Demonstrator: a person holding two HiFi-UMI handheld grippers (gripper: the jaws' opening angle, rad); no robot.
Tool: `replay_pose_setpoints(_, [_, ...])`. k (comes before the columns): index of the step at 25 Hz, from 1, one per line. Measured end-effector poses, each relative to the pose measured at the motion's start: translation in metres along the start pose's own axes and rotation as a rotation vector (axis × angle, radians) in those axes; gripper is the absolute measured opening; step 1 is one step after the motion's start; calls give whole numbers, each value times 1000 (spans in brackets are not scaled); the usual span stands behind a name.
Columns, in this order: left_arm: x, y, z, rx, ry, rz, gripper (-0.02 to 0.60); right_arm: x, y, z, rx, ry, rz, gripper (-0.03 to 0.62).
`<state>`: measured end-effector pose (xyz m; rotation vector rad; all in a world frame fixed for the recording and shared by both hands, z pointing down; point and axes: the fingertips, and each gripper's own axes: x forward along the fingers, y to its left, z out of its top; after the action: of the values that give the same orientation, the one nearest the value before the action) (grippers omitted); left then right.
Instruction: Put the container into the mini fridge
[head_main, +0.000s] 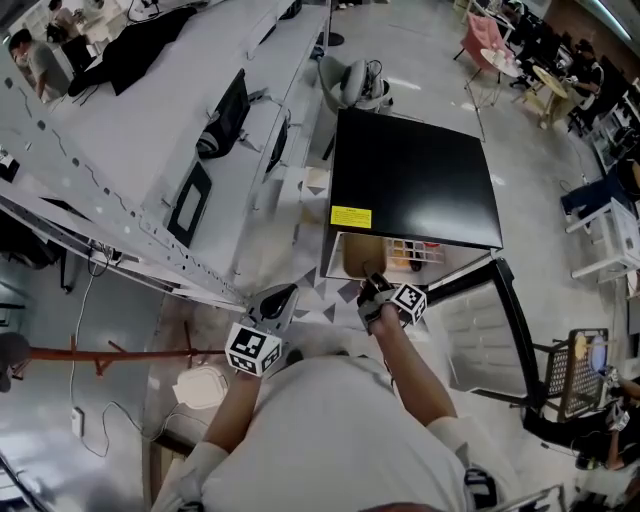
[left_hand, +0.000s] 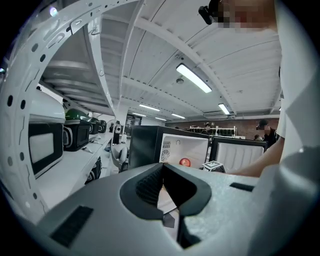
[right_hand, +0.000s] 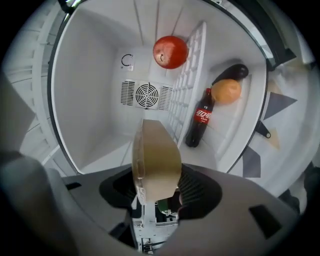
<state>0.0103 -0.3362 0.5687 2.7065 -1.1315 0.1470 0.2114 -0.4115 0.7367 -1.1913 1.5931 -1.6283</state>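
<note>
The black mini fridge (head_main: 415, 180) stands on the floor with its door (head_main: 490, 330) swung open to the right. My right gripper (head_main: 378, 290) is at the fridge's mouth, shut on a tan container (head_main: 364, 256). In the right gripper view the container (right_hand: 155, 160) stands edge-on between the pads (right_hand: 197, 190), in front of the white fridge interior (right_hand: 90, 100). My left gripper (head_main: 272, 305) hangs back near the person's body, left of the fridge. Its jaws (left_hand: 167, 200) stand a little apart with nothing between them.
Inside the fridge are a red round fruit (right_hand: 170, 51), a cola bottle (right_hand: 200, 120), an orange (right_hand: 226, 91), a dark eggplant (right_hand: 232, 72) and a white wire shelf (right_hand: 187, 90). A long white bench (head_main: 200, 130) with appliances runs along the left. A wire cart (head_main: 575, 375) stands at the right.
</note>
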Motion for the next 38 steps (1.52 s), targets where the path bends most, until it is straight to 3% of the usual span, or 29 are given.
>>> replay_pose_setpoints(9, [-19, 13, 1, 5, -5, 110, 5, 35, -15, 7, 138, -29, -3, 225])
replay_pose_setpoints(16, [-29, 13, 1, 5, -4, 150, 5, 51, -14, 8, 146, -39, 9, 229])
replay_pose_setpoints(21, [-30, 10, -1, 1, -1, 155, 5, 59, -12, 9, 162, -47, -9, 233])
replay_pose_setpoints(27, [-24, 1, -2, 0, 1, 137, 5, 57, -20, 8, 144, -7, -65, 345])
replay_pose_setpoints(31, [-22, -5, -5, -2, 8, 126, 5, 51, -22, 7, 129, 11, -53, 385])
replay_pose_setpoints(38, [-15, -18, -6, 3, 14, 103, 5, 27, -2, 4, 89, 38, 0, 388])
